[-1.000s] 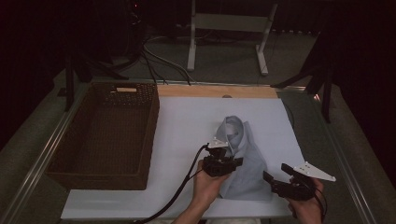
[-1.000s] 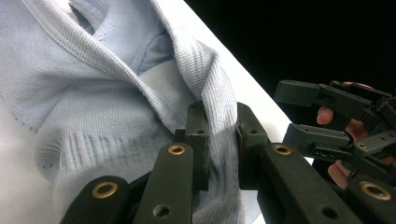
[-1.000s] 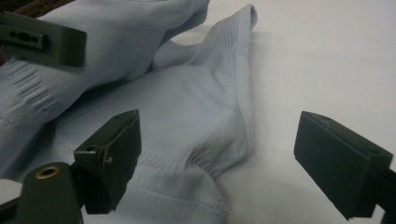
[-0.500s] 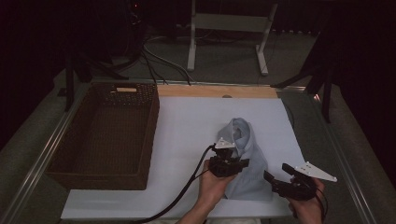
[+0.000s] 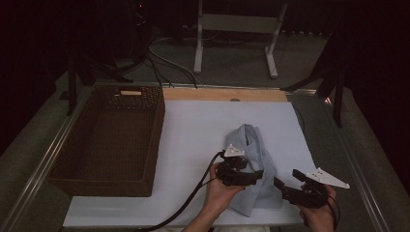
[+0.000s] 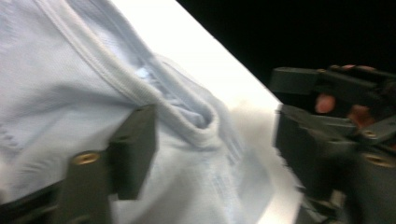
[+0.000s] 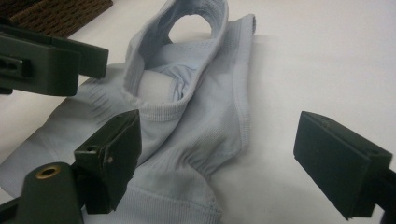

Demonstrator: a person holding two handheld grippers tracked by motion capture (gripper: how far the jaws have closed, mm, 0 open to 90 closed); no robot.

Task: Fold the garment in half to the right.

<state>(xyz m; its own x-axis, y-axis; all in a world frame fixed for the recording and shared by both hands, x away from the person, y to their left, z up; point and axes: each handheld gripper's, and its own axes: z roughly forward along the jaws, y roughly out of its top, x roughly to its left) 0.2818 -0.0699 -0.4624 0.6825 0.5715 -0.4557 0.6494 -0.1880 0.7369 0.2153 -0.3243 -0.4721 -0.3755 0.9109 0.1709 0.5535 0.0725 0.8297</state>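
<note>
Dark room, white worktop (image 5: 193,140); pale blue garment (image 5: 258,164) crumpled near front right edge. Left gripper (image 5: 239,175) jaws just opened, cloth between them, unpressed. Right gripper (image 5: 295,191) jaws wide, empty. Wicker basket (image 5: 72,159) at left edge.

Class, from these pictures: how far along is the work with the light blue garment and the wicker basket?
Done: the light blue garment lies bunched and partly folded on the white sheet. In hand: the left gripper, over the garment, has just been opening its jaws, cloth under them unpinched; the right gripper waits open at its edge. Left: probably more folding and moving it into the wicker basket, which looks empty.
</note>
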